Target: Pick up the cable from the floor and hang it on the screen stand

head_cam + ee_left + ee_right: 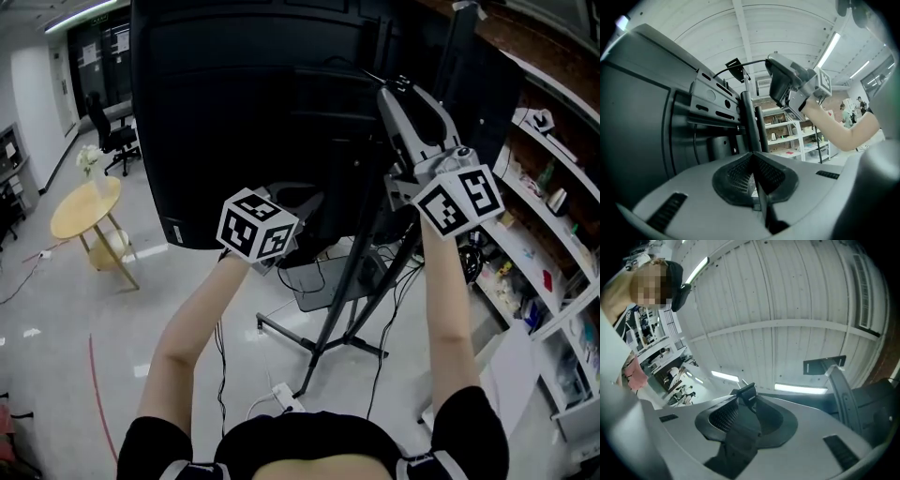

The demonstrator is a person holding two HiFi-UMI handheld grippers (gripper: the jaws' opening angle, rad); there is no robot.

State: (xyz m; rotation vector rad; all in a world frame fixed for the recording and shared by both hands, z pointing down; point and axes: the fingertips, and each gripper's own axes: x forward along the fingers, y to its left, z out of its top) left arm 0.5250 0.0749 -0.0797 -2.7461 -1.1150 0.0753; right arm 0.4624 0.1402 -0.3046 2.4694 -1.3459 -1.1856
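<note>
Ahead, black screen (253,112); shelves (553,225) rightward

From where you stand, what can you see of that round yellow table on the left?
The round yellow table has a flat, wood-like top on slanted pale legs and stands on the glossy pale floor, left of the big black screen. A white vase of pale flowers stands near its far edge. Beneath it sits something pale and rounded; I cannot tell what. A black office chair stands beyond, apart.

Floor (56,319) w/ stand legs (322,349), power strip (284,398), round table (84,208).
</note>
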